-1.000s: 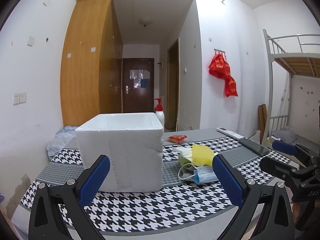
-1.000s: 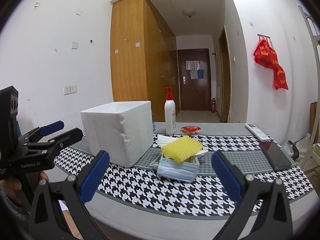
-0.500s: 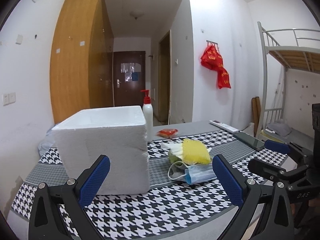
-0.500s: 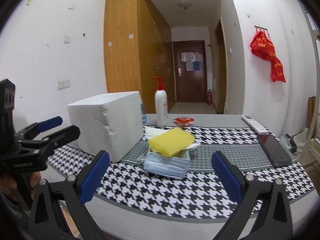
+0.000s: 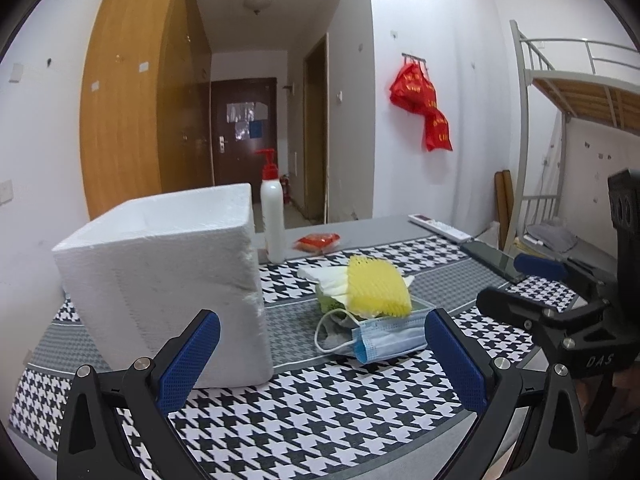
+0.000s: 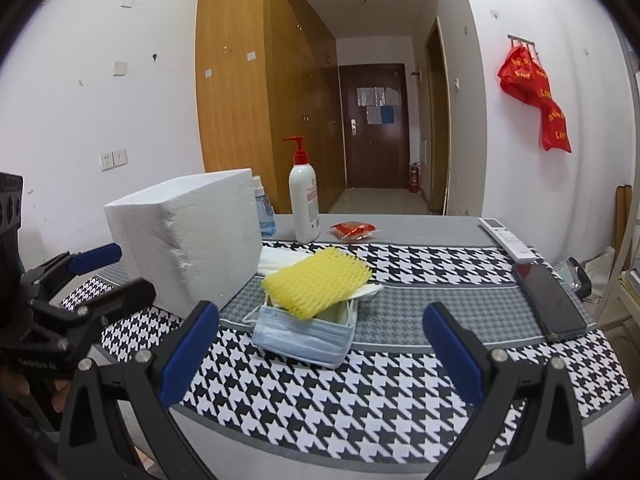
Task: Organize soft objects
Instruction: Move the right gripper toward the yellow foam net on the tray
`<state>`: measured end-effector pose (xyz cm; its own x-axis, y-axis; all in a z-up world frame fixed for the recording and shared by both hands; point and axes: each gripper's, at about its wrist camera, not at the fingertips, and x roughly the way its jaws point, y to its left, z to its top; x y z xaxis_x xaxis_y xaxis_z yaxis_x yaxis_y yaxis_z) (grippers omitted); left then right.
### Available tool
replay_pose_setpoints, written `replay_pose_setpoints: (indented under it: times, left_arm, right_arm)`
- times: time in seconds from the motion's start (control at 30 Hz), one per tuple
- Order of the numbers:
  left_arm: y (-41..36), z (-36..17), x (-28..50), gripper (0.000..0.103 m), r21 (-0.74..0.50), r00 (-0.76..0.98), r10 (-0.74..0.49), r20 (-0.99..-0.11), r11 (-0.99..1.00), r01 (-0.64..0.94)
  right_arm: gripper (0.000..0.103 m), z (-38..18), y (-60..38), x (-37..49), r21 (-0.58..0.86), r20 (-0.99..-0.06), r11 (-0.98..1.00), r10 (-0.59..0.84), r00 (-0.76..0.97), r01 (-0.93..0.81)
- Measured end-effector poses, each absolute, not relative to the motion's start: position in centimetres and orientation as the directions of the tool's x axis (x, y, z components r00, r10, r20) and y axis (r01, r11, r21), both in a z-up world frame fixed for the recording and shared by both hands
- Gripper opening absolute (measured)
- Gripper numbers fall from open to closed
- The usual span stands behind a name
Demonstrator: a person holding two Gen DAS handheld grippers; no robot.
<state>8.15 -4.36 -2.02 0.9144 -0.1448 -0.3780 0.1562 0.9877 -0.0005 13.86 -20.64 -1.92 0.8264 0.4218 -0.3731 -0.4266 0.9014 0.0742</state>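
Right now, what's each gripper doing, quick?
Left gripper: open, holding nothing.
Right gripper: open, holding nothing.

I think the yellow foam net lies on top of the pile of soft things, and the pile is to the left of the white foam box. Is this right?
Not quite. The yellow foam net does lie on top of the pile, above the blue face mask, but the pile is to the right of the white foam box, not left. Both wrist views show this.

Place: probably a dormitory room
Evidence: metal bunk bed [image 5: 576,92], wooden wardrobe [image 6: 248,92], entrance door [image 6: 374,124], houndstooth-clothed table [image 6: 400,380]
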Motion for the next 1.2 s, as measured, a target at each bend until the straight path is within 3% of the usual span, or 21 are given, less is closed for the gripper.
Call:
replay_pose_setpoints:
  times: [1.03,1.2]
  left_arm:
    - [-5.3,-5.2,12.7,0.102,-0.044,0.846,-0.137,-0.516,0.990,0.134]
    - [-5.4,-5.6,13.7,0.102,-0.038,0.832,-0.130,-0.540,0.991,0.130]
  right_arm:
    - [0.103,-2.2,-18.2,22.3,0.118,-0.570,0.805,0.534,0.624,-0.582]
    - [0.092,-3.3,-17.6,24.2,0.146,-0.624,0.788,0.543,0.562,-0.599]
